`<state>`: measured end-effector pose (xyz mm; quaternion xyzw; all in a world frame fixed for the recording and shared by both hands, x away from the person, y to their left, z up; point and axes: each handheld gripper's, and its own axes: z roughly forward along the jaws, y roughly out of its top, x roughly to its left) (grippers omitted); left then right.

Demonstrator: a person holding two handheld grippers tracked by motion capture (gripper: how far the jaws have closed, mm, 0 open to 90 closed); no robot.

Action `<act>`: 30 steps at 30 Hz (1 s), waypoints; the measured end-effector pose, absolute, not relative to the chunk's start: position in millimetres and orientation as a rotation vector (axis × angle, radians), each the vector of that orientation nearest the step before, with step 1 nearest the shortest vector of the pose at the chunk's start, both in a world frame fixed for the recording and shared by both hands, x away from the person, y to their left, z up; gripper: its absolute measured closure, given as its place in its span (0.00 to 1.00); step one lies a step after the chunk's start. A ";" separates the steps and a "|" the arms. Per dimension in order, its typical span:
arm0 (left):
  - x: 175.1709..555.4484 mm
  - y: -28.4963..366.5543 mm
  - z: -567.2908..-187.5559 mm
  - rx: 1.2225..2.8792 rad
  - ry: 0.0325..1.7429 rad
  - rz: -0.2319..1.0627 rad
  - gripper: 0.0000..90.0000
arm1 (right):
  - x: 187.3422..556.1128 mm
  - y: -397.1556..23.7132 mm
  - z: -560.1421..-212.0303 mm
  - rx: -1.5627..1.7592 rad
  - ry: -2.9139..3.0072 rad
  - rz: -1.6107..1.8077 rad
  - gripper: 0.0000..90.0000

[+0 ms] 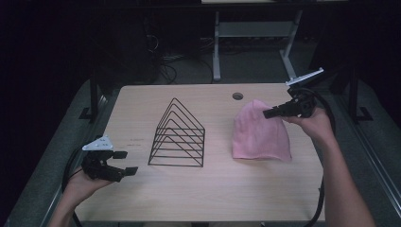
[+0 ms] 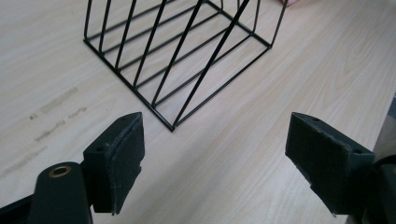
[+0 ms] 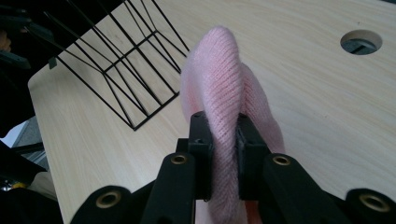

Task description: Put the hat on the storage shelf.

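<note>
Pinching the pink knit hat (image 3: 224, 107) in your right gripper (image 3: 223, 154), you are facing the wire rack (image 1: 178, 137) at 9 o'clock; your left gripper (image 1: 119, 163) is gaping, empty

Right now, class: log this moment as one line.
right gripper: shut on pink knitted hat | left gripper: open, empty | black wire rack: untouched on wooden table

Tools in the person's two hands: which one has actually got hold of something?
The right tool, at the table's far right: its jaws pinch a fold of the pink knit hat. The left tool gapes open over bare wood near the wire rack.
</note>
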<state>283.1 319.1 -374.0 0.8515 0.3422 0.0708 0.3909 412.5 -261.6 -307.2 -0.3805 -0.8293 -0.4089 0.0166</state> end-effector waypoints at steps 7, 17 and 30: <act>289.3 315.4 -353.3 2.169 0.818 0.161 0.22 | 408.3 -259.4 -290.8 -1.165 -2.606 -1.294 0.89; 296.9 305.3 -328.7 2.182 0.754 0.129 0.22 | 400.8 -254.8 -260.4 -1.125 -2.634 -1.369 0.89; 307.1 296.1 -307.5 2.166 0.706 0.112 0.23 | 392.0 -242.2 -219.6 -1.055 -2.719 -1.412 0.89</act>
